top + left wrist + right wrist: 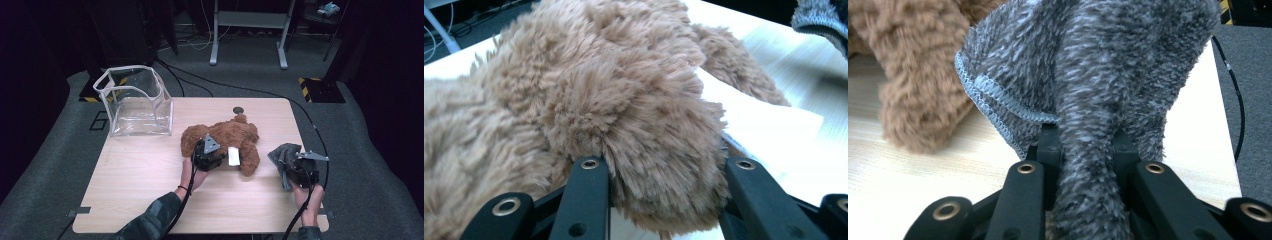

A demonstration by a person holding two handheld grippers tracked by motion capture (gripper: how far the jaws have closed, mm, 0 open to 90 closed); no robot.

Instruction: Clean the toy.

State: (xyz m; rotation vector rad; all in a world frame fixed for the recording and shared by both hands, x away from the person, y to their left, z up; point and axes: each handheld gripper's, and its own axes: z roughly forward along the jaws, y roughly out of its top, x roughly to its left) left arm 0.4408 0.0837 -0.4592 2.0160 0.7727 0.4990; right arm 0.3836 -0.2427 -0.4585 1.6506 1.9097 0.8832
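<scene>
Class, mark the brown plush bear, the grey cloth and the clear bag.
brown plush bear [235,137], high view, its body.
grey cloth [1128,70], right gripper view, its raised fold.
clear bag [145,117], high view, its front wall.

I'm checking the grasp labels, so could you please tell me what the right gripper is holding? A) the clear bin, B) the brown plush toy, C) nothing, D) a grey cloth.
D: in the right gripper view the jaws of the right gripper pinch a fold of the grey cloth, while the plush toy sits in the left gripper and the clear bin stands apart at the table's far left.
</scene>
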